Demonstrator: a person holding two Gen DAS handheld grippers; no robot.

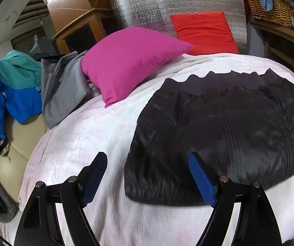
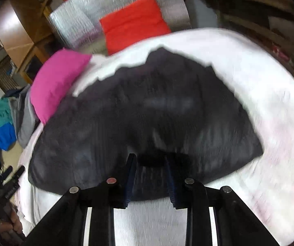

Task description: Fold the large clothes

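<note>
Black fingers of the right gripper (image 2: 151, 176) are pinched on the dark garment (image 2: 147, 112) edge. It should be lifted slowly. Nothing is held by the wide-open left gripper (image 1: 147, 164).

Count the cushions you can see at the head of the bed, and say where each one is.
2. The pink cushion lies on the white bedcover's far left corner, beside the grey garment. The red cushion leans against the silver foil panel behind the bed. Others may be hidden.

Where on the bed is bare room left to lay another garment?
Bare white bedcover lies between the black garment and the bed's left edge, below the pink pillow. The grey clothes crowd that far-left corner.
</note>
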